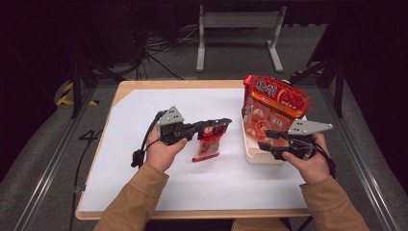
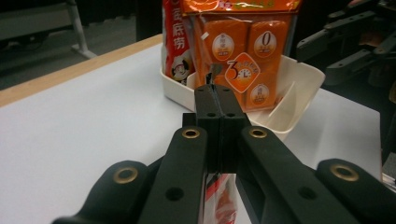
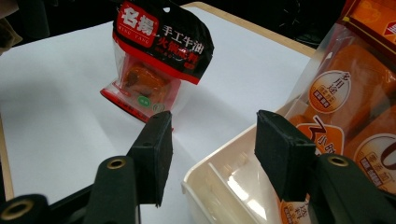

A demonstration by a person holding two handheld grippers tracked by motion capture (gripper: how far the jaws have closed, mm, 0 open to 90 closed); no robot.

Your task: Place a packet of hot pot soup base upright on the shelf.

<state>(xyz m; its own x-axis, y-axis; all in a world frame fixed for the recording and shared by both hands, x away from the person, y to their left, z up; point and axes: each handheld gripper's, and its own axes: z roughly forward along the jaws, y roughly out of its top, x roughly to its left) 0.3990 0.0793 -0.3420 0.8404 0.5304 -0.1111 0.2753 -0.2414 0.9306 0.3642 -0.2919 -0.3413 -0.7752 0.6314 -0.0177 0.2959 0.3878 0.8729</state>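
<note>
So at that point I had the left tongs (image 1: 222,124) clamped tight on the top edge of the small red-and-black sauce packet (image 1: 208,144), pads pressed flat together with just the film pinched between them. The packet hung down from them, just to the left of the cream tray (image 1: 253,155), and I couldn't really tell from the high view whether its bottom edge was touching the white tabletop (image 1: 144,144) or hanging just clear of it. In the right gripper view the packet (image 3: 156,60) sat tilted, black header up, see-through window showing the reddish block inside.

The right tongs (image 1: 269,140) were at the near left corner of the tray, pads apart, with the tray's rim (image 3: 219,175) sitting in the gap between them. I couldn't see either pad pressing on it, so I'd call that open around the rim, not a grip.

The big orange bag (image 1: 274,108) stood upright inside the tray, leaning toward the tray's far side. From the left gripper view that bag (image 2: 243,51) was straight ahead past the closed pads, with the tray (image 2: 299,88) under it.
</note>
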